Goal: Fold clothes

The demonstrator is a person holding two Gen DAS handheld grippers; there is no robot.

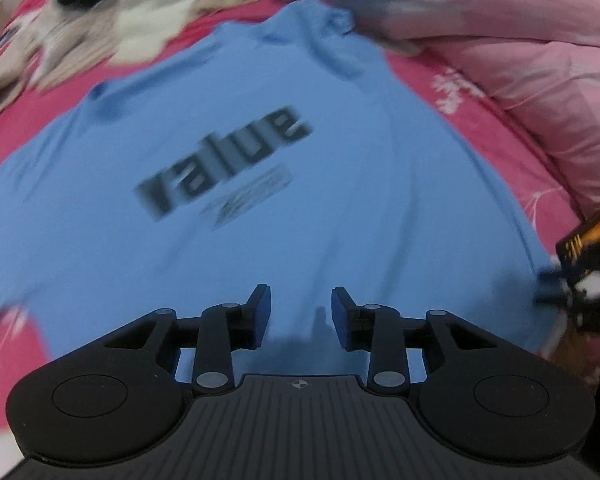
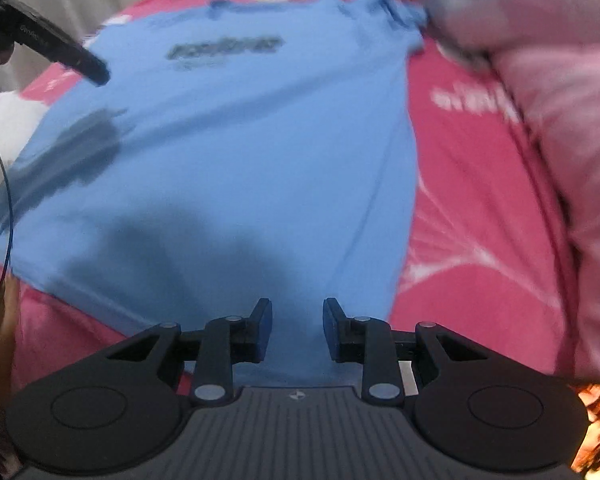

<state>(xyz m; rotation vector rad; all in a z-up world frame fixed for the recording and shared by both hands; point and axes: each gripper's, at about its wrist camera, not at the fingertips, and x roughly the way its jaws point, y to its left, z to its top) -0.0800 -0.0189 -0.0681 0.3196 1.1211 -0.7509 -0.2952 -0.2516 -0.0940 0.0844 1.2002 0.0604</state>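
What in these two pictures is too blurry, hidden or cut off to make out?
- Left wrist view: small print under "value" on the light blue cotton T-shirt, smeared by motion blur.
- Right wrist view: the shirt's whole print, blurred and distant.
- Both views: the shirt's near hem, hidden behind each black two-finger tool, left and right.
- Left wrist view: the black-and-white heap of clothes, blurred and cut off by the top edge.

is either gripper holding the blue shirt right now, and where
No. The left gripper and right gripper both stand open above the shirt, with nothing pinched between their pads.
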